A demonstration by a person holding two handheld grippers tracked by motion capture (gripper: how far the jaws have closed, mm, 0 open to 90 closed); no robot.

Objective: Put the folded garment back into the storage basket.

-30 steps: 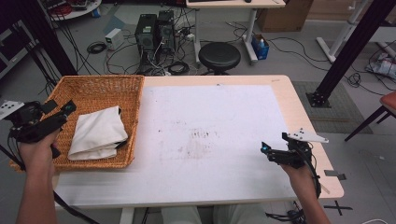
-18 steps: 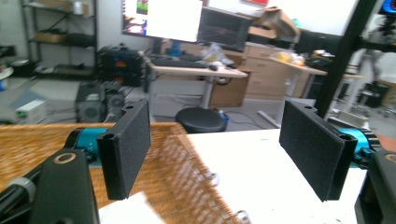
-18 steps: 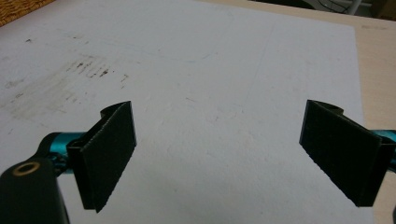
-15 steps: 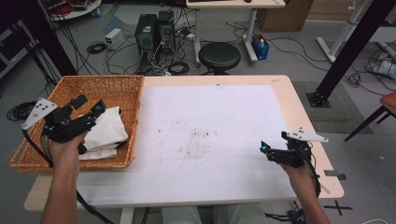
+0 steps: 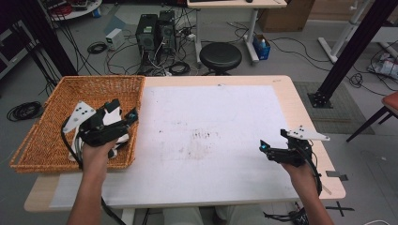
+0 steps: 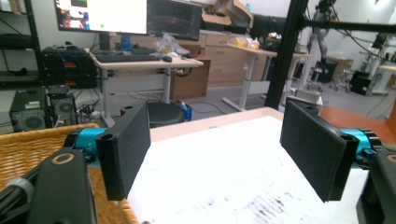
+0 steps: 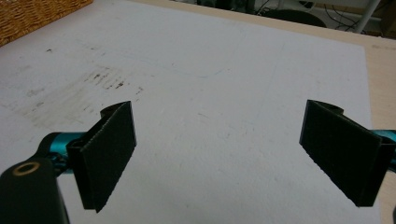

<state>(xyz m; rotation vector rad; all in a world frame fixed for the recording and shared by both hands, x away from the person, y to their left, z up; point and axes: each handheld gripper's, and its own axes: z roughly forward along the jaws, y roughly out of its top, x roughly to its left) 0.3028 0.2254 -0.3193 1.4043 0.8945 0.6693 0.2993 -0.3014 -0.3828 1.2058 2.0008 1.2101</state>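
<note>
Cables, computer towers and a black stool crowd the floor behind the bench (image 5: 307,101), whose top is covered by a scuffed white sheet (image 5: 206,126). At its left end a wicker basket (image 5: 44,136) holds a white cloth (image 5: 123,138), probably kept there for easy picking. The left gripper (image 5: 123,114) hangs over that cloth, jaws wide apart and empty, seemingly poised to reach down. Far right, the right gripper (image 5: 264,146) hovers just above the sheet, also wide open, holding nothing, apparently waiting.
</note>
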